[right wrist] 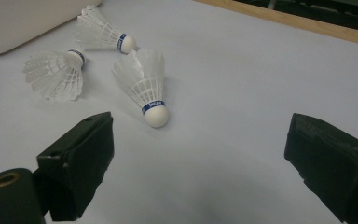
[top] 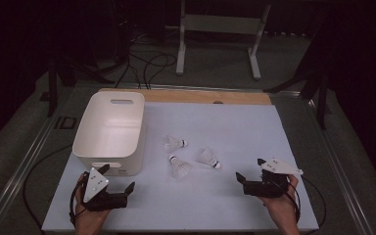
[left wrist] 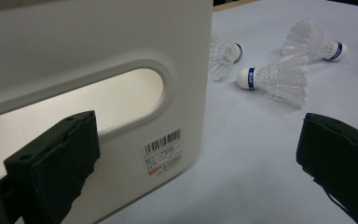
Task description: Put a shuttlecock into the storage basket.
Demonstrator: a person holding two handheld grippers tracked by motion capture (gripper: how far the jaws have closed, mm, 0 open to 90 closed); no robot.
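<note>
Three white feather shuttlecocks lie on the white table top (top: 210, 205) right of a white plastic bin (top: 110, 129): one near the bin (top: 174, 143), one in front (top: 179, 168), one to the right (top: 209, 158). My left gripper (top: 117, 177) is open, just in front of the bin's near handle wall (left wrist: 98, 56), with nothing between its jaws. My right gripper (top: 248, 169) is open too, a short way right of the shuttlecocks. The nearest shuttlecock (right wrist: 144, 86) lies just ahead of its jaws, cork end toward them, and the other two (right wrist: 56, 72) (right wrist: 102, 32) lie beyond.
A wooden strip (top: 200, 96) runs along the table's far edge. Beyond it stand a white frame (top: 220, 29) and loose cables (top: 147, 63) on the floor. The bin looks empty inside from above. A barcode label (left wrist: 164, 151) is on its near wall.
</note>
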